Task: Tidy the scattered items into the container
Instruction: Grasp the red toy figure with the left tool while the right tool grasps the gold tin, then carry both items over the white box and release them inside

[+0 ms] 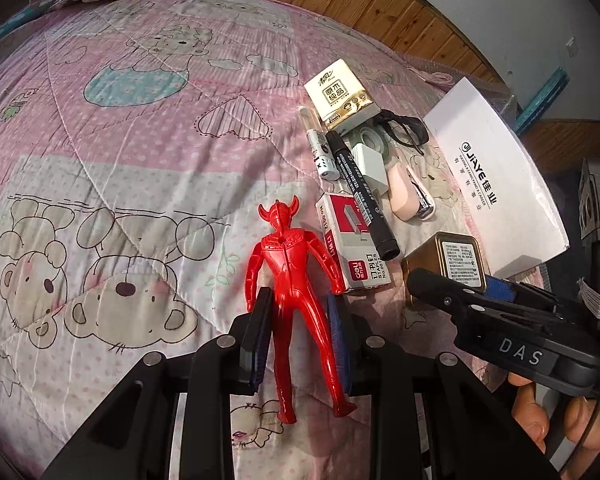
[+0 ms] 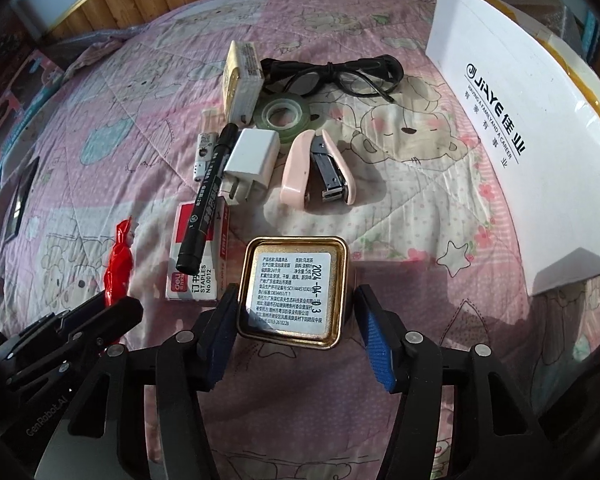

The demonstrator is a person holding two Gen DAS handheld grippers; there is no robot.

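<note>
Both fingers (image 2: 224, 332) wide of tin (image 2: 292, 296)

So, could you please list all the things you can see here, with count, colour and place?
figure: 1, red, lying on the quilt between the left fingers
tin: 1, gold, white label up, between the right fingers
staples box: 1, red and white, left of the tin
marker: 1, black, lying across the staples box
charger: 1, white, right of the marker
stapler: 1, pink, right of the charger
tape: 1, clear green, behind the charger
glasses: 1, black, far side
tissue pack: 1, white and gold, beside the glasses
tube: 1, white, left of the marker
box: 1, white, right side
quilt: 1, pink, under everything
left gripper: 1, black, around the figure
right gripper: 1, black, around the tin
</note>
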